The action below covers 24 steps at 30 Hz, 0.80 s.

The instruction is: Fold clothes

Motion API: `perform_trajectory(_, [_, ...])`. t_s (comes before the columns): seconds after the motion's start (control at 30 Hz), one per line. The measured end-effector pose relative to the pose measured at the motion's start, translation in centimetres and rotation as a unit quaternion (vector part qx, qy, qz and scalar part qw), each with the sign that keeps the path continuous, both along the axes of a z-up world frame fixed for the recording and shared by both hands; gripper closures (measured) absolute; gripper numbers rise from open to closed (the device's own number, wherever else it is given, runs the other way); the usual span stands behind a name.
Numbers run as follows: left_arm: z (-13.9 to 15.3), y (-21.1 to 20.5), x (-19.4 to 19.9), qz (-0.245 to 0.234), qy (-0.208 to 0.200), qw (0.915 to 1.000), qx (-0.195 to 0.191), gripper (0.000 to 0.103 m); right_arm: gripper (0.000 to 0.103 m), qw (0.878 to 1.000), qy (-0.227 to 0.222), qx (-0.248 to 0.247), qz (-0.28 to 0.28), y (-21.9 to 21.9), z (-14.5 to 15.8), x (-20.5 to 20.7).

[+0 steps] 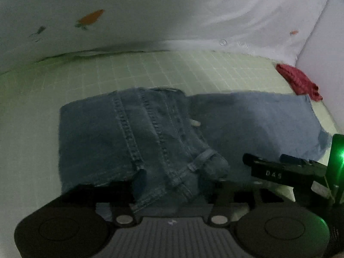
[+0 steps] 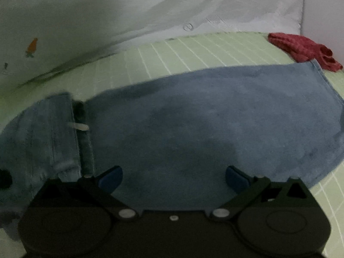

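Note:
Blue denim jeans lie on a green gridded mat, the waist part folded over on the left and a leg stretched flat to the right. My left gripper sits at the near edge of the bunched waistband; its fingers are spread wide with denim lying between them, fingertips hidden by cloth. My right gripper is open, its blue pads hovering just over the near part of the leg; it also shows in the left wrist view at the right.
A white quilt with small carrot prints rises along the far edge of the mat. A crumpled red garment lies at the mat's far right corner, touching the leg's hem. A white wall stands at the right.

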<state>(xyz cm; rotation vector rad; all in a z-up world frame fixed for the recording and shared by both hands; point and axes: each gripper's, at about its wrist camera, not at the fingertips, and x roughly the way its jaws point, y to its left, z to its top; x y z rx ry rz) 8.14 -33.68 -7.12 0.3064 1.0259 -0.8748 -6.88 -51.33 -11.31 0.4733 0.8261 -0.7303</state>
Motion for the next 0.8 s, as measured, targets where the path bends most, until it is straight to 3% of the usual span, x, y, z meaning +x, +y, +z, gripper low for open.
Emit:
perform_trajectory(0.13, [0.6, 4.1, 2.1, 0.07, -0.003, 0.9975, -0.006, 0.032, 0.0, 1.0, -0.027, 0.004, -0.006, 1.1, 0.6, 1.3])
perform_trajectory(0.3, [-0.7, 8.0, 4.2, 0.141, -0.016, 0.9891, 0.039, 0.032, 0.0, 0.995, -0.079, 0.045, 0.042, 2.7, 0.8, 3.6])
perform_trajectory(0.47, [-1.9, 10.1, 5.1, 0.159, -0.006, 0.9855, 0.06, 0.032, 0.0, 0.992, -0.06, 0.086, 0.071, 3.9, -1.2, 6.2])
perform_trajectory(0.57, [-2.3, 10.9, 4.9, 0.156, -0.001, 0.9855, 0.066, 0.032, 0.001, 0.991, -0.07, 0.097, 0.052, 4.0, -1.4, 6.5])
perform_trajectory(0.7, [-2.4, 10.8, 4.5, 0.147, -0.006, 0.9871, 0.063, 0.032, 0.025, 0.983, -0.099, 0.151, -0.012, 3.3, -1.1, 6.7])
perform_trajectory(0.77, [-2.3, 10.5, 4.1, 0.145, -0.01, 0.9875, 0.061, 0.032, 0.051, 0.975, -0.12, 0.185, -0.025, 2.8, -1.1, 6.6])
perform_trajectory(0.8, [-2.2, 10.3, 3.9, 0.144, -0.012, 0.9877, 0.059, 0.032, 0.071, 0.971, -0.13, 0.2, -0.031, 2.6, -1.1, 6.5])
